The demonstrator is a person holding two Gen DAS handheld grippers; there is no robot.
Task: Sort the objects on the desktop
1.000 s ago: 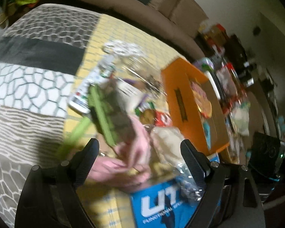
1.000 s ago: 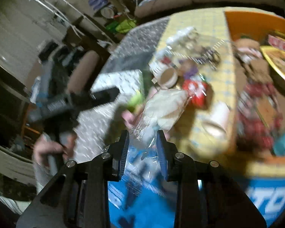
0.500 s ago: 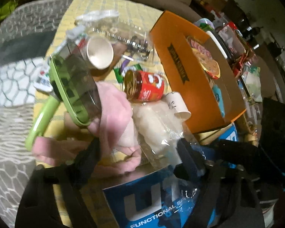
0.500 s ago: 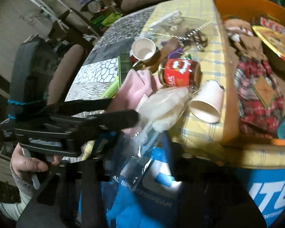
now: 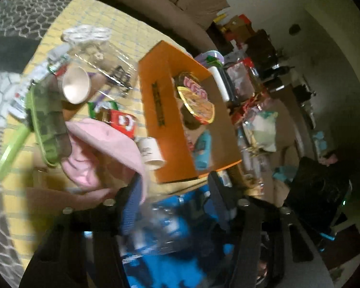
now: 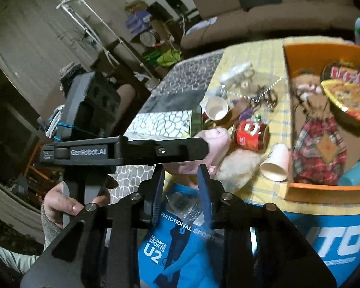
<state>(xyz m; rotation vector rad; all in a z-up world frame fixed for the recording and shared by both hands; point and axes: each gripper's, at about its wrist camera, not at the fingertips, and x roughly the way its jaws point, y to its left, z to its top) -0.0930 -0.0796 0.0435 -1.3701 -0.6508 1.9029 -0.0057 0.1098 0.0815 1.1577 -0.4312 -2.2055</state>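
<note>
A clear plastic bag of pale stuff (image 6: 237, 168) lies at the near edge of the yellow checked table (image 6: 259, 55). Its crumpled clear tail (image 6: 184, 205) hangs between the fingers of my right gripper (image 6: 181, 180), which stand a little apart around it. My left gripper (image 5: 172, 184) comes in from the left beside a pink cloth (image 5: 103, 148), its fingers apart over the blurred clear plastic (image 5: 165, 220). In the right wrist view its black finger (image 6: 180, 148) lies across the pink cloth (image 6: 216, 141). An orange box (image 5: 160, 110) holds a noodle bowl, a doll and a blue bottle.
On the table lie a red can (image 6: 252, 135), two paper cups (image 6: 277, 165) (image 6: 216, 108), a green-rimmed item (image 5: 48, 124), clear packaging (image 5: 100, 57) and keys. A blue printed box (image 6: 187, 247) sits below the table edge. A sofa (image 6: 264, 7) stands behind.
The left gripper has swung in close to the right one by the bag's tail. The right gripper's fingers have parted a little. The bag now rests on the table edge.
</note>
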